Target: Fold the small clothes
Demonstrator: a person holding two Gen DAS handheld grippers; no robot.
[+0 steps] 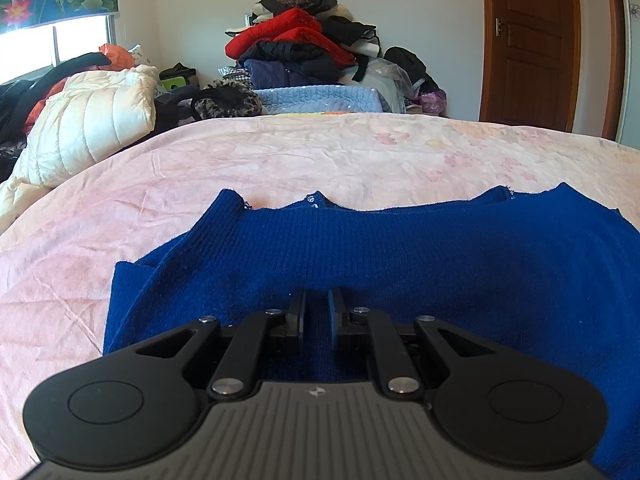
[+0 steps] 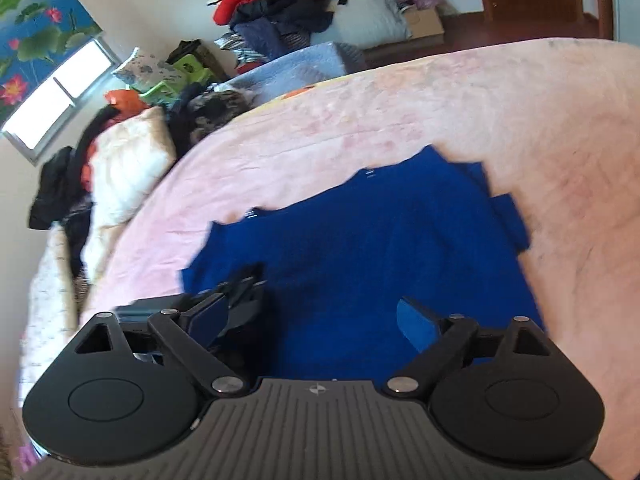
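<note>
One blue sweater, pink bedspread around

The pink bed cover is bare and flat past the far edge of the blue sweater and out to both sides of it, so a hand could go there with nothing to bump. At the left side of the bed a puffy white quilt and some dark clothes lie in the way. Behind the bed a tall heap of clothes stands against the wall, and a brown door is shut beside it.
</note>
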